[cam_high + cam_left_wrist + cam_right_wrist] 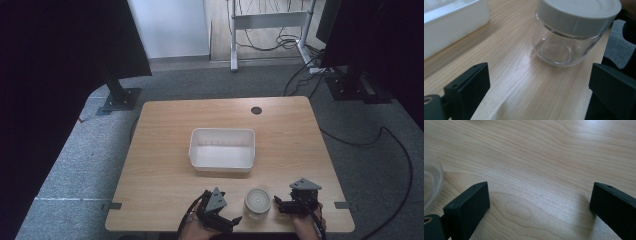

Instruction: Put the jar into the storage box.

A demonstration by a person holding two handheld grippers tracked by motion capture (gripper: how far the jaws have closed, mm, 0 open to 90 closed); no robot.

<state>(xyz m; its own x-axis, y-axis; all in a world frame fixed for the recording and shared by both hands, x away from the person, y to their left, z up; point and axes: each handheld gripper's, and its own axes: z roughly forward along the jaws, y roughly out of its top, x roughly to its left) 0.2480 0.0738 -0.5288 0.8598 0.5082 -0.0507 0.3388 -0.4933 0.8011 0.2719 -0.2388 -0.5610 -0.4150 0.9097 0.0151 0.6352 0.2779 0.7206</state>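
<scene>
The jar (258, 202) stands upright on the table (165, 165) near its front edge, at about 6 o'clock from the table's middle, with its white lid (577, 15) on. It sits between the two grippers. The left gripper (225, 220) lies at the jar's 8 o'clock, just beside it and apart from it; in the left gripper view its jaws stand wide with bare wood between them, and the jar rises ahead at about 1 o'clock, clear of both jaws. The right gripper (280, 206) is at the jar's 3 o'clock, close by; in the right gripper view its jaws are also spread wide over bare wood, holding nothing, and the jar's glass wall shows at 9 o'clock, just past the left-hand jaw.

A white tub (222, 149) sits at the jar's 11 o'clock, near the table's middle, with open wood between them. The front edge runs just behind the jar and both grippers. Broad bare wood lies to the tub's left and right.
</scene>
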